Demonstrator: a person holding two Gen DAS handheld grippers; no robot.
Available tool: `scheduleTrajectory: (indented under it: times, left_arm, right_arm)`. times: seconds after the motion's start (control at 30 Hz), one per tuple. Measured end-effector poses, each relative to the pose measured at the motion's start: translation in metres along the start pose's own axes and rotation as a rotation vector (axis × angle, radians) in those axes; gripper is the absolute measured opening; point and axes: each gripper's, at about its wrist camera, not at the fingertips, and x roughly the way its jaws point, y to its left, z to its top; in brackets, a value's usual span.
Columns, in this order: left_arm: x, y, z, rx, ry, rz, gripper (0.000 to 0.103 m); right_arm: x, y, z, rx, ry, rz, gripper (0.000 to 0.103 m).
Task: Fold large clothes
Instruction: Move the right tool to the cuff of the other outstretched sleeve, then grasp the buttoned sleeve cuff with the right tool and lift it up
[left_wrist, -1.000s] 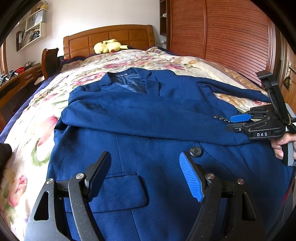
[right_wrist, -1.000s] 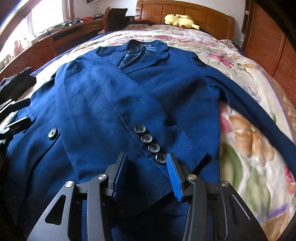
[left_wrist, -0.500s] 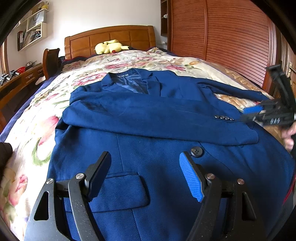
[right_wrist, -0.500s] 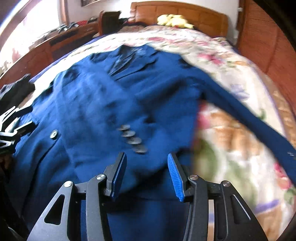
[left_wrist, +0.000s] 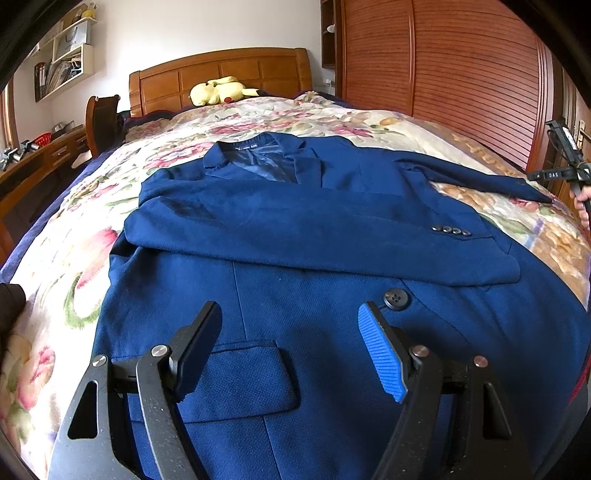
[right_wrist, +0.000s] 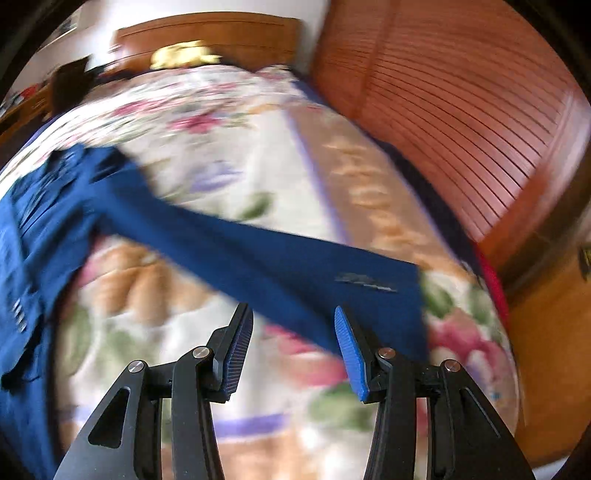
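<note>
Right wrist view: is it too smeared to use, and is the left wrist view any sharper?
Right wrist view: heavy motion smear over the bedspread and the outstretched sleeve, its cuff buttons only a streak; the gripper's own fingers stay crisp. Left wrist view: sharp, the blue jacket and its front button clearly legible, with fisheye bending at the edges and even daylight.
</note>
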Motion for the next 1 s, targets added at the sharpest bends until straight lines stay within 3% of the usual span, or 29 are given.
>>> scheduleTrajectory:
  times: [0.27,0.4,0.73,0.97,1.0]
  left_arm:
    - [0.002,-0.002,0.0,0.002,0.008,0.001,0.077]
    - [0.002,-0.002,0.0,0.002,0.009,0.001,0.077]
    - [0.005,-0.004,0.001,0.004,0.013,0.002,0.077]
    - [0.005,-0.003,0.001,0.004,0.013,0.002,0.077]
    - [0.005,-0.003,0.001,0.004,0.013,0.002,0.077]
  right_arm:
    - [0.026,-0.05,0.008,0.106,0.059,-0.106,0.048]
    - [0.044,-0.059,0.008,0.183,0.103,-0.089,0.048]
    - [0.069,-0.07,0.001,0.225,0.162,-0.071,0.048]
    - [0.071,-0.058,0.0,0.174,0.173,-0.015,0.048]
    - [0.071,-0.057,-0.001,0.164,0.172,-0.011,0.042]
